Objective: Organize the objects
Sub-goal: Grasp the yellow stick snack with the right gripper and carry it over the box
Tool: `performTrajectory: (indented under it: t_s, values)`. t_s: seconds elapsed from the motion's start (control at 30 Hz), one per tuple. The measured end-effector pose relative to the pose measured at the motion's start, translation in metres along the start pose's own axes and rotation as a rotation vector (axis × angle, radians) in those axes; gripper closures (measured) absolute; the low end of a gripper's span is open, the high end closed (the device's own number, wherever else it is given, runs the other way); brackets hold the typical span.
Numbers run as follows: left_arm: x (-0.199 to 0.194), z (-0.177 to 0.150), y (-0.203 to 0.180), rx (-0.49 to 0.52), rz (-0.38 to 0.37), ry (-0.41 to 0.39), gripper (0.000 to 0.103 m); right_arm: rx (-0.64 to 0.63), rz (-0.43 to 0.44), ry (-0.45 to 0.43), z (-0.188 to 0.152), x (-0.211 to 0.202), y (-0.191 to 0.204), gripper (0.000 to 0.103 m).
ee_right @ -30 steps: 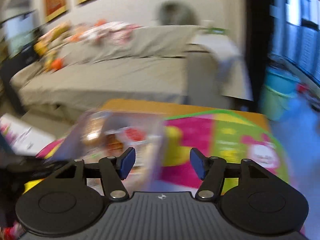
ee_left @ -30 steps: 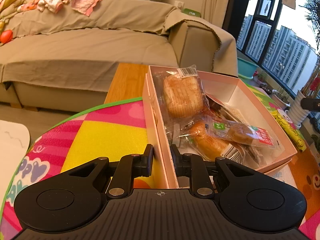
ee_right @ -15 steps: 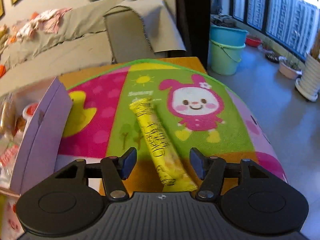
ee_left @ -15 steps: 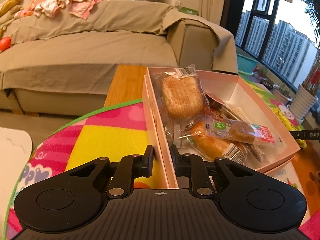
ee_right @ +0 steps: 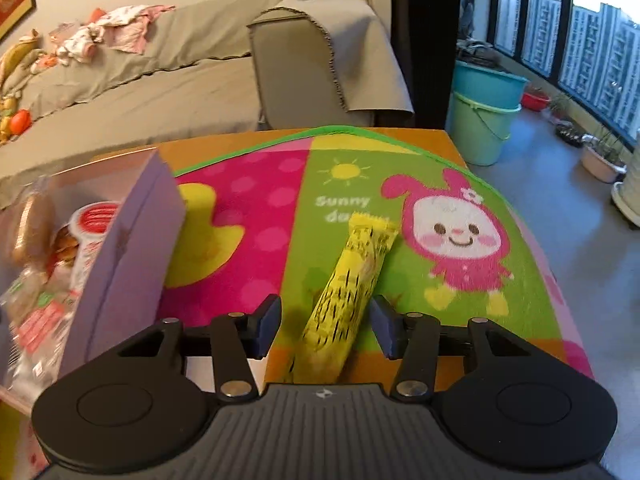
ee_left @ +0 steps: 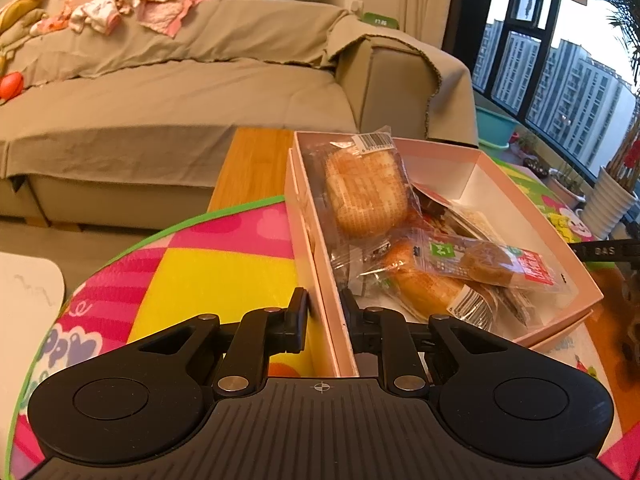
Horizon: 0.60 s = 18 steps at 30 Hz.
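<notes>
A pink box [ee_left: 500,176] stands on the colourful mat and holds several wrapped breads and cakes, among them a round bun [ee_left: 366,192] and a long cake [ee_left: 484,260]. My left gripper [ee_left: 324,312] is shut on the box's near left wall, one finger outside and one inside. In the right wrist view the same box [ee_right: 132,248] stands at the left. A yellow snack packet [ee_right: 352,280] lies lengthwise on the mat, between the blue pads of my right gripper [ee_right: 326,324]. Those jaws are closing, and a gap still shows beside the left pad.
The play mat [ee_right: 348,184] covers a wooden table [ee_left: 256,160], whose far edge lies just past the mat. A beige sofa [ee_left: 180,92] with clothes on it stands behind. Stacked buckets [ee_right: 484,120] and plant pots [ee_right: 600,160] are on the floor at the right.
My right gripper swung from the box to the right, came down over the yellow packet, and its jaws narrowed around it. The left gripper and the box kept still.
</notes>
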<state>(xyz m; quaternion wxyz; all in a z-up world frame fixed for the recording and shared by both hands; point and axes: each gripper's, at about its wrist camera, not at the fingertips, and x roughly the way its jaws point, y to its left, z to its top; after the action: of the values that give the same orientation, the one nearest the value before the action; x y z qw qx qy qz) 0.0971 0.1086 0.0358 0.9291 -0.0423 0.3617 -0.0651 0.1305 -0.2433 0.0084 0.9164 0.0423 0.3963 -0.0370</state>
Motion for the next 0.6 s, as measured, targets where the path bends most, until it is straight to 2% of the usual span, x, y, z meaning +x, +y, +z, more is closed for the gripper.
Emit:
performTrajectory:
  t_s: [0.17, 0.37, 0.5, 0.6]
  values:
    - [-0.002, -0.002, 0.0, -0.008, 0.001, -0.001, 0.083, -0.082, -0.024, 0.015, -0.002, 0.0, 0.015, 0.079]
    - [-0.003, -0.002, 0.001, -0.008, -0.005, -0.007, 0.082, -0.121, 0.029, 0.044, -0.024, -0.042, 0.018, 0.081]
    - [-0.003, -0.002, 0.001, -0.01, -0.006, -0.008, 0.082, -0.132, 0.071, 0.049, -0.045, -0.09, 0.02, 0.081]
    - [-0.003, -0.002, 0.001, -0.017, -0.009, -0.01, 0.082, -0.192, 0.099, 0.036, -0.058, -0.129, 0.033, 0.081]
